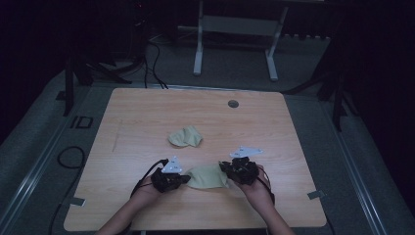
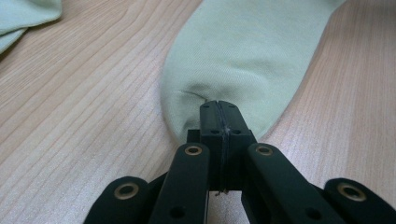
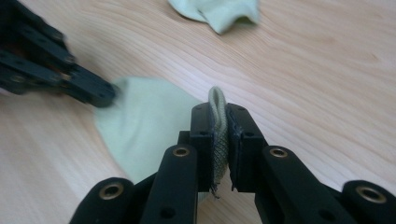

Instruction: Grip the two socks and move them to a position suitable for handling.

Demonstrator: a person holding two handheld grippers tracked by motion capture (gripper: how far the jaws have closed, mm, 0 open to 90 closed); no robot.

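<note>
Pale-green cloth: a sock (image 1: pixel 208 176) lies flat on the table between the two grippers, near the person's edge; each end of it is pinched.
Left gripper: left gripper (image 1: pixel 185 179) has its jaws pressed fully together on the rounded end of the sock (image 2: pixel 243 60), seen closely in the left gripper view (image 2: pixel 218 108); the fabric puckers slightly at the bite.
Right gripper: right gripper (image 1: pixel 224 169) is clamped on the ribbed cuff, which stands up as a folded edge between the pads in the right gripper view (image 3: pixel 218 122); the jaws are nearly together, with only the cloth's thickness between them.
Step in hand: by my reading, the sock is gripped at both ends and is about to be stretched, folded or lifted.
Next move: it likely calls for both hands to travel together while keeping even tension, so that neither end slips from the pads; the thin bite at the cuff looks the likelier one to pull free.
Second sock: a crumpled second sock (image 1: pixel 186 137) of the same colour sits well apart, nearer the table's middle.
Surface: light wood-grain table (image 1: pixel 147 112) with a small round grommet (image 1: pixel 233 104) near the far edge.
Room: dim; grey carpet, dark cables (image 1: pixel 151 63) and a white frame (image 1: pixel 235 29) stand beyond the table.
</note>
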